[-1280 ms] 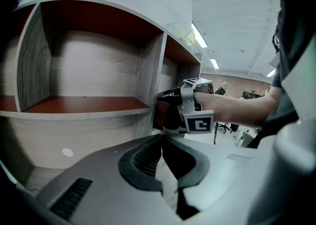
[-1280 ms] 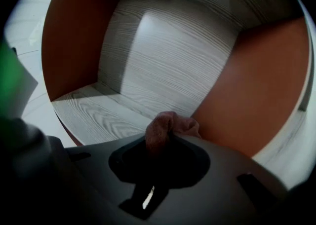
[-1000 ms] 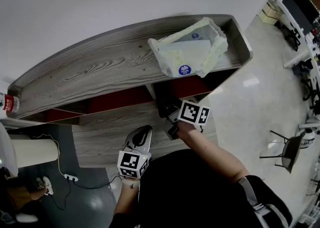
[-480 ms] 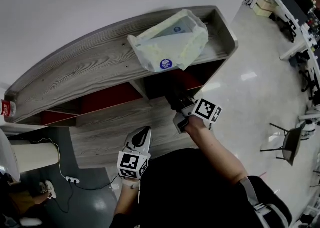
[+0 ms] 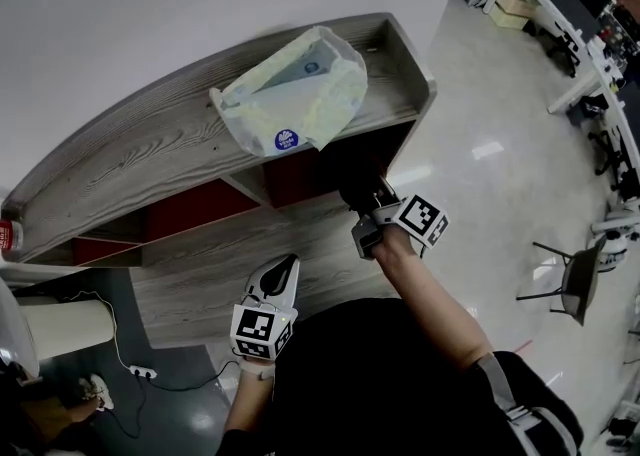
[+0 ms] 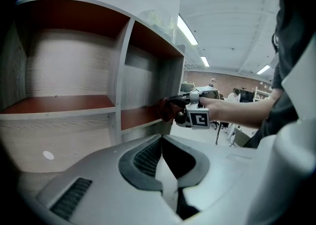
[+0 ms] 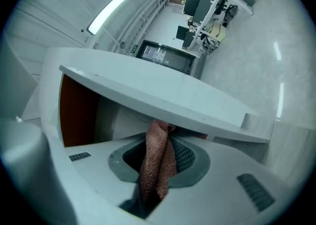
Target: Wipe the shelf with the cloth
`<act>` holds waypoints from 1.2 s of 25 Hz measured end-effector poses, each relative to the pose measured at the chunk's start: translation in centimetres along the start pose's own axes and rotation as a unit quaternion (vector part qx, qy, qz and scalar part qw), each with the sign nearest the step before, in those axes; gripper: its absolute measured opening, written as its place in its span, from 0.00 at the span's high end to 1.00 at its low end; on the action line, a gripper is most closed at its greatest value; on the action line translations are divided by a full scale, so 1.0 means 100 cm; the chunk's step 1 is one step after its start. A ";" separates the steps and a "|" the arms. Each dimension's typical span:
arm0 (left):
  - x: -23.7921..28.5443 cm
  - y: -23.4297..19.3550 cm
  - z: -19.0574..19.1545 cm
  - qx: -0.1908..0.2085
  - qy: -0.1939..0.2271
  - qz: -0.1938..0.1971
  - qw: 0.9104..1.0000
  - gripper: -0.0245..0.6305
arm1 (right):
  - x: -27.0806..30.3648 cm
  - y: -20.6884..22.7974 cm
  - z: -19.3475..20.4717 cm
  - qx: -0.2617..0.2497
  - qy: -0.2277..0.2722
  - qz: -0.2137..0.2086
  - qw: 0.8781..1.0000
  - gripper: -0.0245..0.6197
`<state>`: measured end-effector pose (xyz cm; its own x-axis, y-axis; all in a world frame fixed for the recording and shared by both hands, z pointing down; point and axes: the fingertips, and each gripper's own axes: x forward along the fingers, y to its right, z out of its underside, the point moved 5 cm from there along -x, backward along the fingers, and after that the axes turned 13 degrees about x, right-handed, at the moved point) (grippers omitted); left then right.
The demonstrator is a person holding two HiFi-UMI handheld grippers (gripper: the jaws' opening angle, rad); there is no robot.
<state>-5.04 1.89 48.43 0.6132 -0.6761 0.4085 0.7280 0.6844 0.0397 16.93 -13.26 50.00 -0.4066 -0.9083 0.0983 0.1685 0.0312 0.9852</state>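
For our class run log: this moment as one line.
right gripper: shut on cloth, at shelf compartment | left gripper: shut, empty | plastic bag: on shelf top

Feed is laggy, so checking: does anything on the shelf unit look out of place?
A crumpled plastic bag lies on the shelf top, seeming to overhang its front edge, above where the right hand-held gripper holds the cloth.

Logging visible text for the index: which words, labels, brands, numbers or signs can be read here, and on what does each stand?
No text can be read here.
Blue round badge on the plastic bag atop the shelf: print too small.
Red label on the bottle at the shelf's left end: too small.
Green sign in the room behind, right gripper view: blurred.
Marker cubes: patterns only, no letters.
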 end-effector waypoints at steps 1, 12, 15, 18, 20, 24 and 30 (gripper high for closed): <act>0.002 0.001 -0.001 0.000 0.000 0.000 1.000 0.94 | 0.000 0.002 -0.004 0.008 0.006 0.000 1.000 0.86; 0.006 0.003 -0.008 0.002 -0.006 -0.016 1.000 0.94 | 0.000 -0.009 -0.012 0.121 0.037 -0.054 0.990 0.86; 0.004 0.006 -0.008 0.000 -0.008 -0.019 1.000 0.94 | -0.005 -0.027 -0.015 0.126 0.046 -0.080 0.988 0.86; -0.001 0.008 -0.006 -0.002 -0.013 -0.021 1.000 0.94 | -0.010 -0.049 -0.016 0.127 0.054 -0.107 0.985 0.86; -0.006 0.009 -0.005 -0.003 -0.015 -0.021 1.000 0.94 | -0.016 -0.066 -0.016 0.117 0.060 -0.127 0.983 0.86; -0.013 0.008 -0.001 -0.005 -0.018 -0.022 1.000 0.94 | -0.024 -0.098 -0.019 0.094 0.073 -0.168 0.979 0.86; -0.019 0.003 0.005 -0.005 -0.016 -0.018 1.000 0.94 | -0.027 -0.143 -0.022 0.018 0.095 -0.230 0.968 0.86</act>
<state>-6.15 3.52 48.16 0.5760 -0.6910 0.4367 0.7527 0.6567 0.0464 17.63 -12.19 35.35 -0.2578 -0.8900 -0.3762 -0.0240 -0.3833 0.9233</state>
